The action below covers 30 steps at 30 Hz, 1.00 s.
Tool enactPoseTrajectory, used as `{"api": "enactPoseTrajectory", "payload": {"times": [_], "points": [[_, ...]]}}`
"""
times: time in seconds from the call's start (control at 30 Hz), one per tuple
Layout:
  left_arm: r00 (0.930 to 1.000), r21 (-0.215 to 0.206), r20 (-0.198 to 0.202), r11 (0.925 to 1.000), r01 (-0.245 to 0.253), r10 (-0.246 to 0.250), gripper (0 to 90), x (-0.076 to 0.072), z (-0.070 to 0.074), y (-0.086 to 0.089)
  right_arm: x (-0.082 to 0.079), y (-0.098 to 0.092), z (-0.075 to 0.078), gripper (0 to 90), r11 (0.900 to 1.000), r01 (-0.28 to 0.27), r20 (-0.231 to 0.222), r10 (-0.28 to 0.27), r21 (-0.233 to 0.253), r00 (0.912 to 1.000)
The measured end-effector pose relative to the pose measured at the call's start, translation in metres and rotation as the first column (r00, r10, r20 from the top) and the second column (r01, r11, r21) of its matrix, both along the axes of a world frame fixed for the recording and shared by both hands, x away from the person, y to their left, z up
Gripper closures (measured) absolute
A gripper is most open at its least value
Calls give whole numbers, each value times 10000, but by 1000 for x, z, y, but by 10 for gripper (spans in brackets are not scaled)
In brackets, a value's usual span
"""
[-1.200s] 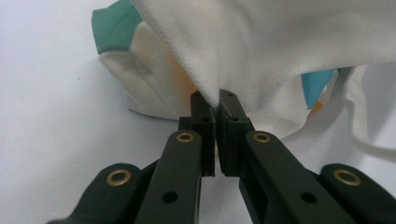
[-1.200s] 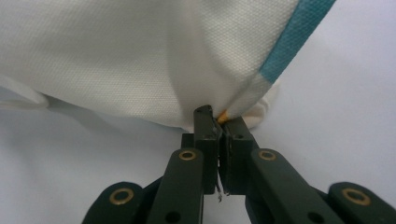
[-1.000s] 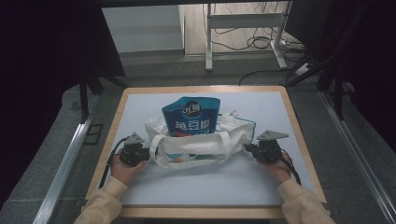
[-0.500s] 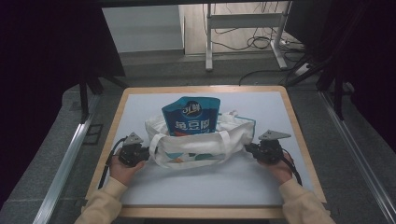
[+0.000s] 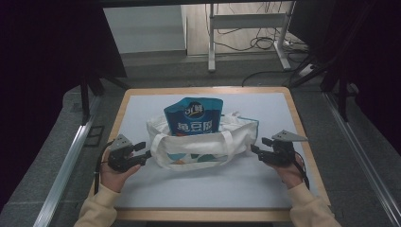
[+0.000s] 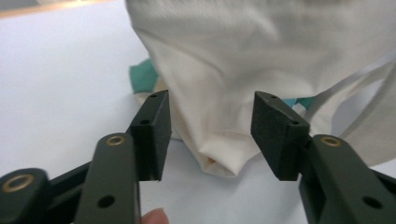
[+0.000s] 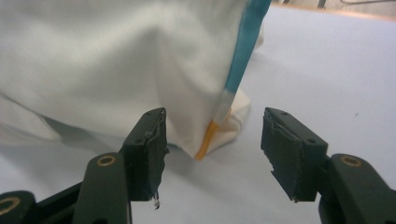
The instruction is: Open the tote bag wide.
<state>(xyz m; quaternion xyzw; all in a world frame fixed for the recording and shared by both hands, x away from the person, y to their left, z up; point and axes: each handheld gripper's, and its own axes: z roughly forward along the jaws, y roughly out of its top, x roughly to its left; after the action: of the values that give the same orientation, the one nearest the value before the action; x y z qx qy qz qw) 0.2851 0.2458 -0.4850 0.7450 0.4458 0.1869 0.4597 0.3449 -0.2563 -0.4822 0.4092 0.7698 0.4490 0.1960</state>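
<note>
A white canvas tote bag (image 5: pixel 201 142) lies on the table with a blue snack pouch (image 5: pixel 194 116) standing in its mouth. My left gripper (image 5: pixel 144 150) is open at the bag's left bottom corner (image 6: pixel 217 158), which sits between its two jaws without being pinched. My right gripper (image 5: pixel 255 150) is open at the bag's right corner (image 7: pixel 205 144), where a blue and orange seam (image 7: pixel 238 65) runs down. Each gripper is held by a hand in a cream sleeve.
The table (image 5: pixel 283 198) has a white top and a wooden rim. A metal rail (image 5: pixel 71 156) runs along its left side. A desk frame and cables (image 5: pixel 255 42) stand on the floor beyond the far edge.
Both grippers have stayed at the bag's two ends with only slight shifts. The bag and pouch have not moved.
</note>
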Motion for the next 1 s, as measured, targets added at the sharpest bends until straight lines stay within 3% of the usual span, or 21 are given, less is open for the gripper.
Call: {"api": "enactPoseTrajectory", "payload": {"times": [0.13, 0.2, 0.23, 0.3, 0.33, 0.37, 0.5, 0.6, 0.77, 0.9, 1.0], "points": [[9996, -212, 247, 9997, -114, 120, 525, -3, 8, 3, -3, 0, 7, 434, 9999, 60, 219, -61, 82, 9997], [9992, -354, 367, 9992, -174, 187, 609, -5, 14, 5, -4, 0, 10, 474, 9998, -28, 293, 22, 179, 9996], [9990, -472, 413, 9988, -145, 165, 609, -5, 18, 7, -4, -1, 12, 508, 9998, -62, 356, 55, 185, 9994], [9990, -580, 437, 9983, -61, 86, 728, -6, 24, 9, -4, -2, 17, 620, 9995, -191, 412, 181, 249, 9990], [9989, -640, 463, 9980, -10, 40, 806, -5, 28, 10, -4, -4, 23, 721, 9993, -252, 503, 238, 270, 9984], [9986, -707, 532, 9975, 32, 6, 830, -5, 33, 12, -3, -5, 27, 760, 9990, -304, 581, 285, 323, 9979], [9964, -831, 841, 9964, 158, -88, 872, 0, 54, 9, 0, -2, 41, 837, 9980, -509, 856, 475, 383, 9952], [9940, -731, 1046, 9965, 411, -334, 878, 12, 73, -3, 5, 10, 58, 858, 9958, -809, 1222, 752, 423, 9896], [9944, -720, 866, 9952, 661, -598, 879, 28, 82, -18, 13, 31, 72, 860, 9917, -1255, 1527, 1199, 277, 9810], [9962, -605, 162, 9944, 865, -857, 879, 46, 74, -27, 28, 48, 74, 861, 9894, -1445, 1383, 1416, 114, 9802], [9966, -624, 75, 9946, 827, -824, 883, 49, 71, -27, 32, 53, 72, 863, 9883, -1524, 1270, 1502, 81, 9805]]}}
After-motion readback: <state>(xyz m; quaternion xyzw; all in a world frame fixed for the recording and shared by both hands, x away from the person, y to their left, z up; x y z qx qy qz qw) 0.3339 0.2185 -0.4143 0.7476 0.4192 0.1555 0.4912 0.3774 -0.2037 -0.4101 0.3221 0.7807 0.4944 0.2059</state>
